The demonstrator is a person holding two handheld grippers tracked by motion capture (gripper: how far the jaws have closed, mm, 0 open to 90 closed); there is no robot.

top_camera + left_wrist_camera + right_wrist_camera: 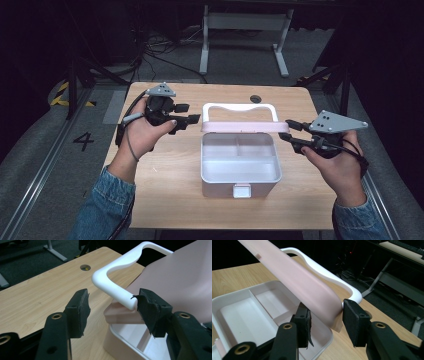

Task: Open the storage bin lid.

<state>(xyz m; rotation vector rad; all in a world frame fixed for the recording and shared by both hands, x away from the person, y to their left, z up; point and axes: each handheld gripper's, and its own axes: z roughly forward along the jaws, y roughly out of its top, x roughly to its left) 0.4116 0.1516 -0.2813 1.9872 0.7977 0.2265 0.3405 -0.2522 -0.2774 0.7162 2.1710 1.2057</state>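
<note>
Black rubber pads face each other across a wide gap on my left gripper [112,308], whose jaws stand apart around nothing, just beside the corner of the white handle [117,272]; one pad sits right against the handle's end, though I cannot tell whether it touches. My right gripper [325,322] is also spread, its jaws straddling the near edge of the pink lid [304,282] without visibly pinching it. In the high view, my left hand [145,132] holds its gripper at the box's left end and my right hand [335,160] holds the other at the right end, both level with the lid. The box [240,162] is white with a pale pink lid raised upright along its far side, the handle arching beyond it. Its long axis runs left to right across the table, with the pink latch [241,190] pointing toward me. Inside, a divider splits off shallow compartments at the back. The box sits at the middle of a light wooden table [165,175] with a round cable hole [255,98] near the far edge. Beyond lies grey floor, tangled cables, white desk legs [245,35] and a painted number four [83,140].
</note>
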